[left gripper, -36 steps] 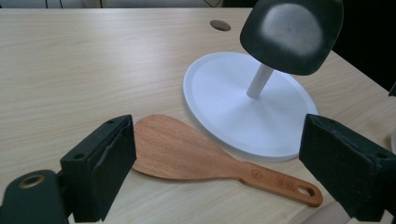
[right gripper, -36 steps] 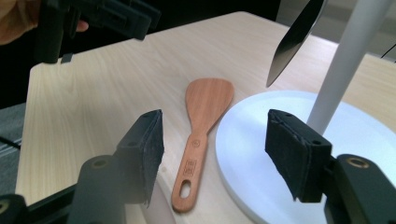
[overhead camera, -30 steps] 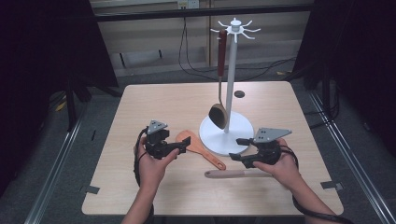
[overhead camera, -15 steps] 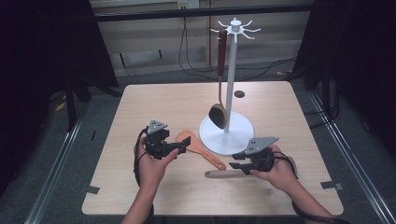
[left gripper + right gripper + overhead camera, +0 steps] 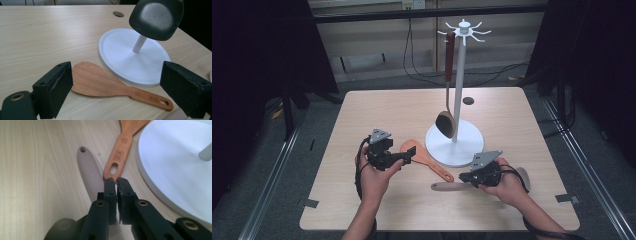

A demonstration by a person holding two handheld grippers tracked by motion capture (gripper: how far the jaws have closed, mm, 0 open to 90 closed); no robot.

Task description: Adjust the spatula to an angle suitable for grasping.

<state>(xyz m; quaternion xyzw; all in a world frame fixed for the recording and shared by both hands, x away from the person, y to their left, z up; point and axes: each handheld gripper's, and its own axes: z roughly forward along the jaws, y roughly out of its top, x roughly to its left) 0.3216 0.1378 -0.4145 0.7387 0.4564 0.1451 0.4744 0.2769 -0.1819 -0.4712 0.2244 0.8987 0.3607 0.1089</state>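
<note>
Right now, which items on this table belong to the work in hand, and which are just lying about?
In hand:
- wooden spatula, between the open left gripper jaws
- grey utensil, by the shut right gripper
- white hook stand

Lying about:
- ladle, already hanging
- table

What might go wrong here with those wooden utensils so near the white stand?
The right gripper, jaws shut, sits at the end of the brown spatula; pushing may slide it into the stand base. The pale utensil handle lies beside it and could get nudged. The hanging ladle may swing if bumped.
</note>
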